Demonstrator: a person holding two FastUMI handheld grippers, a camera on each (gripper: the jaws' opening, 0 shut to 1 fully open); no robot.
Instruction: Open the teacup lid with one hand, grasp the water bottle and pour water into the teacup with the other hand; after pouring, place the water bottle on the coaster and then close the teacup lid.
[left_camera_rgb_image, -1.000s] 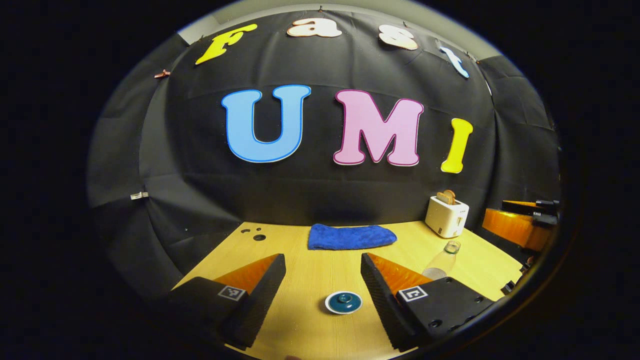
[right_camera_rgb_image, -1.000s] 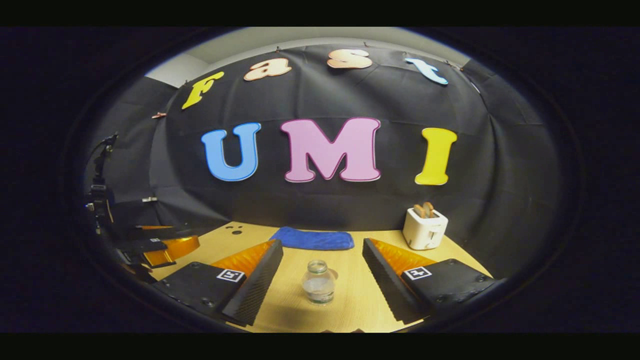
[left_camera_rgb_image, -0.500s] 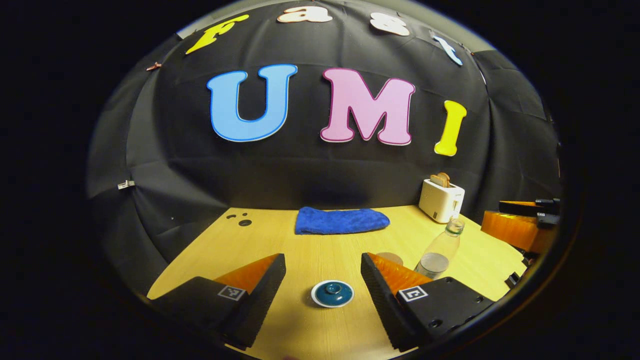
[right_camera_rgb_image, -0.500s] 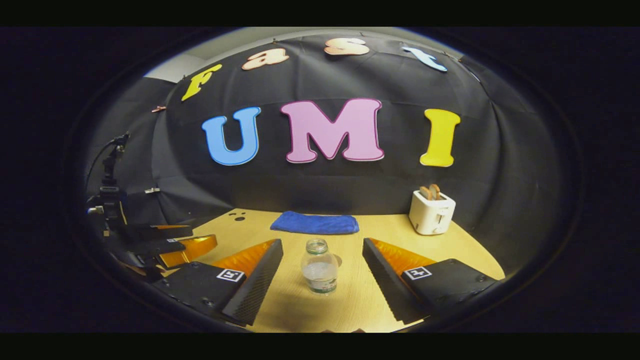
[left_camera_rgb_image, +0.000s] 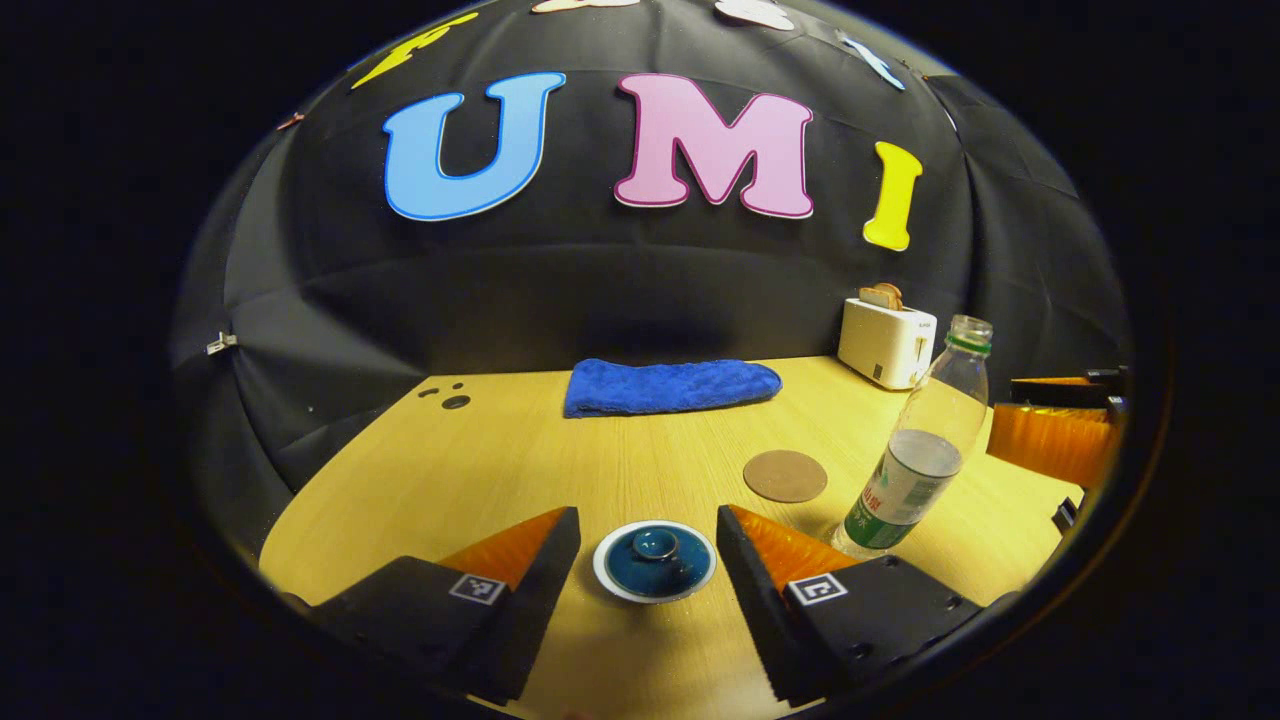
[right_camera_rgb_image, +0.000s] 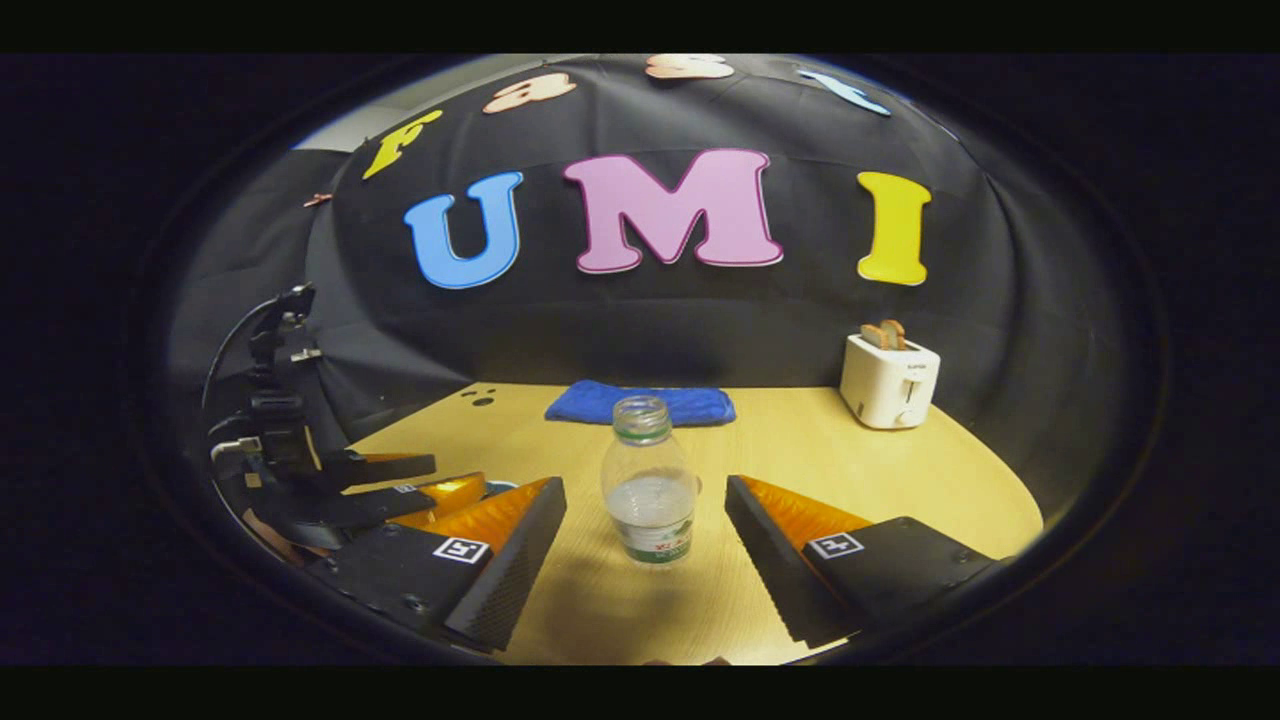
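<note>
Lower the left gripper (left_camera_rgb_image: 648, 545), jaws apart, squarely over the teacup lid (left_camera_rgb_image: 655, 561) lying between its fingers, and close on the central knob rather than the rim. Bring the right gripper (right_camera_rgb_image: 645, 520), jaws likewise apart, level around the uncapped water bottle (right_camera_rgb_image: 649, 495) standing upright between its fingers, just beside the coaster (left_camera_rgb_image: 785, 475). Grip mid-body, gently; thin plastic likely to flex.

blue lid (left_camera_rgb_image: 655, 560), brown coaster (left_camera_rgb_image: 785, 475), white toaster (right_camera_rgb_image: 888, 378)
</note>
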